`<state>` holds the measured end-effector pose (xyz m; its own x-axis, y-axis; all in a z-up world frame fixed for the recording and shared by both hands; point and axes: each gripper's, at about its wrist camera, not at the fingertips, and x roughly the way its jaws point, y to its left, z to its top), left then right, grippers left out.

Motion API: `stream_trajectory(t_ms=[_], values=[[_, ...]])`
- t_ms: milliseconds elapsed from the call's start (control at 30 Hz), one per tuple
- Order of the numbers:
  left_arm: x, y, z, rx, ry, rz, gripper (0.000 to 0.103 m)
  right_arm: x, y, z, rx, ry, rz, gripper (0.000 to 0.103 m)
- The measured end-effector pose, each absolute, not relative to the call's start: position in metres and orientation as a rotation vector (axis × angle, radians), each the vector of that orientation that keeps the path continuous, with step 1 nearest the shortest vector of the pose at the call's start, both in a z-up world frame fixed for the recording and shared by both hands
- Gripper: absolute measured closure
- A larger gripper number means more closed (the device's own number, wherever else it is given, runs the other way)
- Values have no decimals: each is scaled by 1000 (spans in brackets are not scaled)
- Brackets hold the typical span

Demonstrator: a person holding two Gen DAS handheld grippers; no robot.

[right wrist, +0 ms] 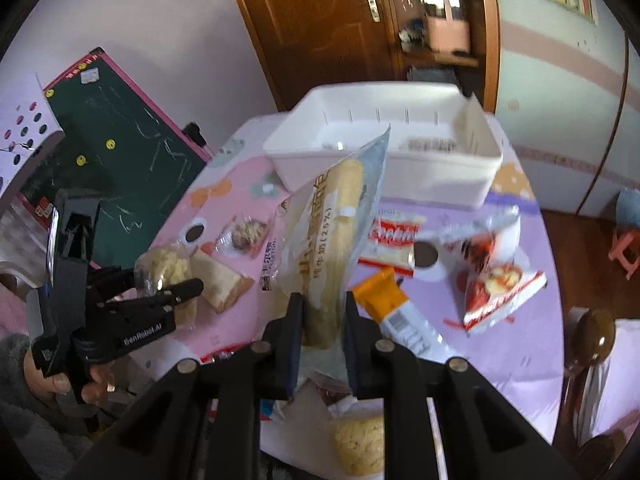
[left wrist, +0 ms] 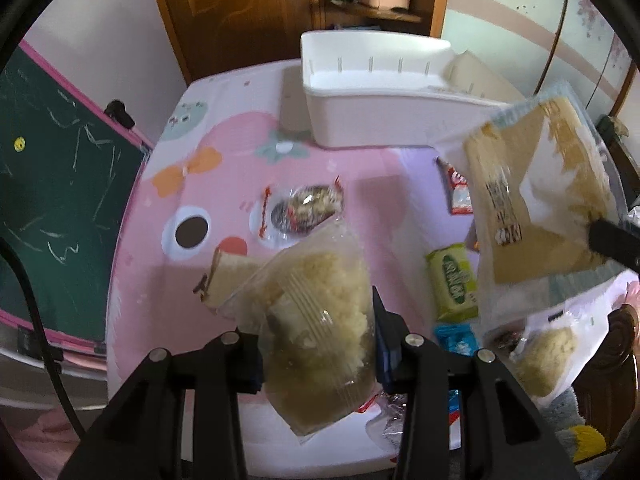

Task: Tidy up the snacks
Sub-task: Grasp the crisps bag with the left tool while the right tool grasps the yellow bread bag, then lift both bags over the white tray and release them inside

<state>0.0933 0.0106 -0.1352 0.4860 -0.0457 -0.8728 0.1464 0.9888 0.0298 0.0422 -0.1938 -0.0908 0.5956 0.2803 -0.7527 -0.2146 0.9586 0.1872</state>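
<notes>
My left gripper (left wrist: 318, 344) is shut on a clear bag of pale crumbly cake (left wrist: 320, 320) and holds it above the pink table; the gripper also shows in the right wrist view (right wrist: 176, 292). My right gripper (right wrist: 322, 320) is shut on a long bread packet with printed text (right wrist: 332, 224), lifted above the table; the same packet shows in the left wrist view (left wrist: 540, 200). A white plastic bin (left wrist: 380, 92) stands at the far side of the table, also in the right wrist view (right wrist: 400, 160).
Loose snacks lie on the pink cartoon tablecloth (left wrist: 240, 152): a nut bar pack (left wrist: 304, 212), a green pack (left wrist: 454, 280), a red-white pack (right wrist: 394, 240), an orange-topped pack (right wrist: 396, 308), a red pack (right wrist: 496, 280). A chalkboard (left wrist: 52, 184) leans on the left.
</notes>
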Motion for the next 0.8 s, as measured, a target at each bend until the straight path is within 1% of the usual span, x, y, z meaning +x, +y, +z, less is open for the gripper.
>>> stream_trajectory(t_ms=[133, 267, 433, 600, 700, 800], values=[[96, 6, -108, 119, 1004, -128, 65, 45, -196, -61, 62, 811, 279, 85], [111, 4, -69, 109, 936, -158, 65, 54, -201, -24, 39, 707, 249, 85], [147, -1, -7, 91, 833, -170, 65, 72, -208, 20, 17, 594, 195, 85], [188, -9, 42, 70, 769, -184, 65, 100, -211, 49, 1, 527, 150, 85], [214, -17, 64, 72, 718, -195, 65, 123, -212, 62, -5, 498, 125, 85], [242, -22, 75, 39, 723, -219, 65, 151, -214, 74, -13, 462, 83, 85]])
